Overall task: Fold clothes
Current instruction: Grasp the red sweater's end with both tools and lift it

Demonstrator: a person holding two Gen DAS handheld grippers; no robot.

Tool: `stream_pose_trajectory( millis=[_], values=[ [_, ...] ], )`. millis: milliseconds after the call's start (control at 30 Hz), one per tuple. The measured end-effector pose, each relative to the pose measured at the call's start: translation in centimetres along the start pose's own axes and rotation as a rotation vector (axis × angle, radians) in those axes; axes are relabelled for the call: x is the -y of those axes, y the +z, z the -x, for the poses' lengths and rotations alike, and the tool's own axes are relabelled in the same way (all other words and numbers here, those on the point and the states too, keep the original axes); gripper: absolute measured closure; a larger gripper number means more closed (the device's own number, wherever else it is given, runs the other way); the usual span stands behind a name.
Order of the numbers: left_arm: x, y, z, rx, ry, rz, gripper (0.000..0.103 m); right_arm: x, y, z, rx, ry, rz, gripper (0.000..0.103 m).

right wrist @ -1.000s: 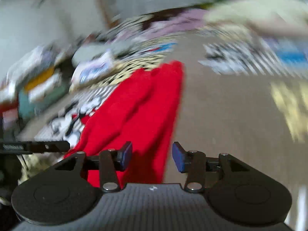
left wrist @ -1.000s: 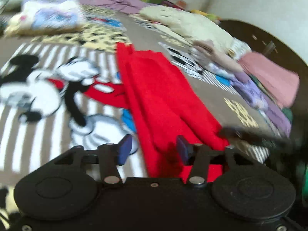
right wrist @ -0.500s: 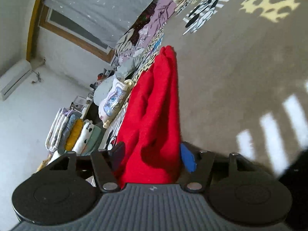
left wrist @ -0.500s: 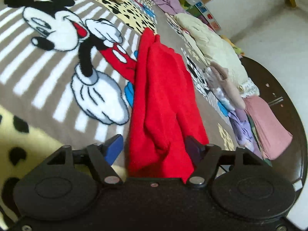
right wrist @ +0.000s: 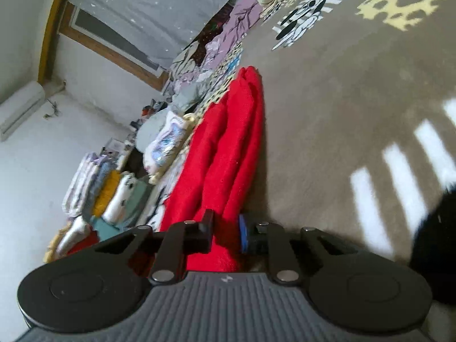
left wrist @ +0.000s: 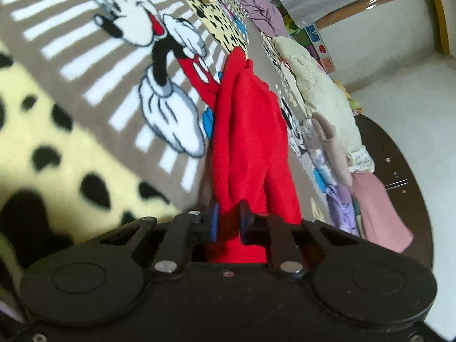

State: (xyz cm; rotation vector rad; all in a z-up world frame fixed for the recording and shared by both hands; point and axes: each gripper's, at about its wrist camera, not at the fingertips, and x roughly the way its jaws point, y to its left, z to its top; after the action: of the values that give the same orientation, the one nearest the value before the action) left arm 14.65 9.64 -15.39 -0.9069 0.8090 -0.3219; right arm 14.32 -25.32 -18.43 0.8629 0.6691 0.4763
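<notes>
So your left gripper (left wrist: 228, 222) is pinching the near end of the red cloth (left wrist: 245, 131), and your right gripper (right wrist: 225, 235) is clamped on it too. It's stretched long across the cartoon blanket (left wrist: 85, 99).

left claw (left wrist: 228, 222) and right claw (right wrist: 225, 232) both pinched closed on red cloth (left wrist: 248, 131), held low.

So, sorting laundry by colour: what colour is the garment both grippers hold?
Plain bright red garment, clearest in the left wrist view.
</notes>
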Motion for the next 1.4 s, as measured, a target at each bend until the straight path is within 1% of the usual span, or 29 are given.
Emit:
stream_pose_trajectory(
  millis=[67, 100, 133, 167, 200, 233, 267, 300, 333, 367, 433, 500, 533, 600, 733, 767, 833, 900, 1033, 1100, 1167, 1267, 1333, 1400],
  values=[
    [-0.2, -0.6, 1.0, -0.022, -0.016, 0.028, 0.092, -0.5, -0.3, 1.0, -0.021, -0.004, 0.002, 0.084],
    [-0.3, -0.9, 1.5, -0.034, -0.017, 0.036, 0.091, -0.7, -0.6, 1.5, -0.038, -0.031, 0.020, 0.084],
    [-0.2, -1.2, 1.7, -0.046, 0.012, 0.009, 0.088, -0.9, -0.9, 2.0, -0.055, -0.057, 0.038, 0.082],
    [-0.1, -1.5, 1.9, -0.057, 0.044, -0.024, 0.083, -1.2, -1.2, 2.4, -0.071, -0.077, 0.069, 0.076],
    [0.3, -1.6, 2.1, -0.060, 0.073, -0.087, 0.067, -1.5, -1.5, 2.8, -0.079, -0.085, 0.109, 0.075],
    [0.6, -1.4, 2.5, -0.068, 0.047, -0.128, 0.057, -2.0, -1.6, 3.3, -0.073, -0.090, 0.147, 0.075],
    [1.0, -1.3, 3.0, -0.072, 0.021, -0.172, 0.055, -2.9, -1.7, 4.0, -0.059, -0.095, 0.213, 0.074],
    [1.8, -1.2, 3.8, -0.052, 0.002, -0.243, 0.054, -4.0, -1.9, 4.6, -0.039, -0.105, 0.305, 0.072],
    [3.0, -1.3, 4.6, -0.017, 0.013, -0.363, 0.054, -5.1, -2.1, 5.3, -0.019, -0.115, 0.396, 0.068],
    [4.1, -1.5, 5.4, 0.015, 0.027, -0.486, 0.054, -6.1, -2.6, 5.7, -0.008, -0.135, 0.502, 0.066],
    [5.9, -3.0, 6.2, 0.043, 0.087, -0.772, 0.052, -8.1, -4.2, 5.9, -0.007, -0.203, 0.746, 0.065],
    [7.1, -4.9, 6.4, 0.064, 0.164, -1.056, 0.052, -8.9, -5.8, 5.2, -0.038, -0.284, 0.929, 0.065],
    [7.3, -6.2, 6.1, 0.059, 0.207, -1.197, 0.052, -9.2, -6.6, 4.7, -0.060, -0.327, 1.009, 0.065],
    [6.9, -8.4, 5.3, 0.029, 0.267, -1.399, 0.052, -9.3, -8.0, 3.9, -0.101, -0.394, 1.148, 0.065],
    [4.7, -11.5, 3.3, -0.017, 0.368, -1.710, 0.051, -8.7, -10.2, 2.8, -0.164, -0.472, 1.345, 0.061],
    [4.1, -12.1, 3.0, -0.018, 0.387, -1.783, 0.051, -8.7, -10.6, 2.6, -0.168, -0.485, 1.382, 0.058],
    [3.6, -12.4, 3.0, 0.017, 0.393, -1.862, 0.045, -9.0, -11.3, 2.5, -0.157, -0.501, 1.437, 0.052],
    [3.4, -12.6, 2.7, 0.045, 0.408, -1.927, 0.039, -8.9, -11.8, 2.2, -0.141, -0.505, 1.488, 0.052],
    [2.8, -13.2, 2.0, 0.108, 0.434, -2.054, 0.038, -8.9, -12.5, 1.6, -0.098, -0.498, 1.577, 0.052],
    [2.7, -13.5, 1.8, 0.133, 0.445, -2.106, 0.038, -8.8, -12.6, 1.4, -0.082, -0.493, 1.590, 0.052],
    [2.6, -13.5, 2.0, 0.154, 0.446, -2.118, 0.039, -8.8, -12.2, 1.5, -0.067, -0.488, 1.577, 0.053],
    [2.8, -13.4, 2.6, 0.218, 0.436, -2.107, 0.040, -8.9, -12.5, 2.0, -0.029, -0.487, 1.599, 0.053],
    [2.7, -13.3, 2.6, 0.263, 0.436, -2.113, 0.040, -8.6, -12.8, 1.8, -0.018, -0.496, 1.622, 0.051],
    [3.0, -13.0, 2.8, 0.289, 0.413, -2.083, 0.040, -8.4, -13.0, 1.7, 0.000, -0.489, 1.642, 0.052]
  ],
)
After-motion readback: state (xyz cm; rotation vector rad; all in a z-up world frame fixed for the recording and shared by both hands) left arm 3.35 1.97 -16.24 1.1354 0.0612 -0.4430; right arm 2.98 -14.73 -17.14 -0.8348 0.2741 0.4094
